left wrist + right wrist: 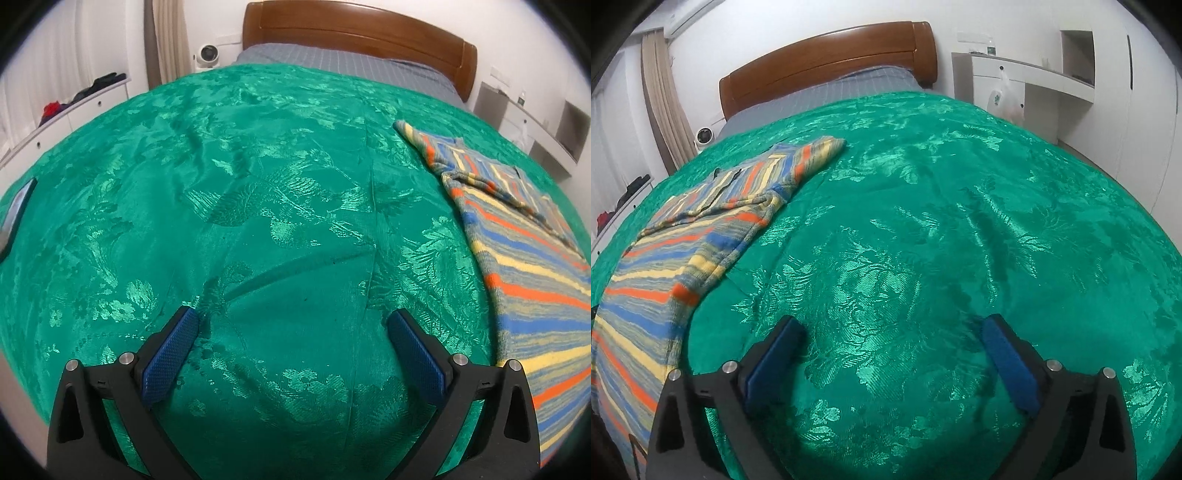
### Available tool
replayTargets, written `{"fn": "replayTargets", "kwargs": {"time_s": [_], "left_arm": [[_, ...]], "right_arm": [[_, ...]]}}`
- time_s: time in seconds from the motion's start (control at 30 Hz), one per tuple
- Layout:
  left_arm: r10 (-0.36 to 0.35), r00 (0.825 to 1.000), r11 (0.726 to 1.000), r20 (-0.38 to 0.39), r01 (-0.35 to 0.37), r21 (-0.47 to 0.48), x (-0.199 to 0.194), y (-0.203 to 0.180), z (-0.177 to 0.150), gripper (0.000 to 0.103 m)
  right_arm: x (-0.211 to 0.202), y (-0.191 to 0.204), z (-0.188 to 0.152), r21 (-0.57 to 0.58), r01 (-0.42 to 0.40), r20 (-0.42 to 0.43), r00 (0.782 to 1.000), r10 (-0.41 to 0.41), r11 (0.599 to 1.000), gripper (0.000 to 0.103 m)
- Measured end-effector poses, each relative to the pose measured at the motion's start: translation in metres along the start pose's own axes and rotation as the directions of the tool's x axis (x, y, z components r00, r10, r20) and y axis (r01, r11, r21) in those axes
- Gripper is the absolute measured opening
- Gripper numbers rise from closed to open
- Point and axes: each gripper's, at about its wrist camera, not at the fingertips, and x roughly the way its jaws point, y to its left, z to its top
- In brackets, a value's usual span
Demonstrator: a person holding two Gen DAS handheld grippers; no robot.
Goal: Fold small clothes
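A striped knit garment (pixel 524 258) in blue, orange, yellow and grey lies flat on the green bedspread (pixel 258 184), with one sleeve folded across its body. It sits to the right of my left gripper (pixel 291 317), which is open and empty above bare bedspread. In the right wrist view the same garment (pixel 683 251) lies to the left of my right gripper (pixel 890 325), also open and empty over the green bedspread (pixel 960 221). Neither gripper touches the garment.
A wooden headboard (pixel 351 33) and grey sheet (pixel 332 59) lie at the far end. White drawers with dark clothes (pixel 99 85) stand left, white shelving (pixel 1034 81) right. A flat object (pixel 18 206) lies at the bed's left edge.
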Motion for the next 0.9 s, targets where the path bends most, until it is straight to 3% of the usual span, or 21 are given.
{"fn": "replayTargets", "kwargs": {"time_s": [0.9], "left_arm": [[0.056,0.998,0.997,-0.001,-0.056,0.056,0.0048,-0.0080,-0.0014,0.103]], "right_arm": [[0.0007,0.0011,-0.0018,-0.007,0.001,0.012,1.000,-0.001,1.000,0.101]]}}
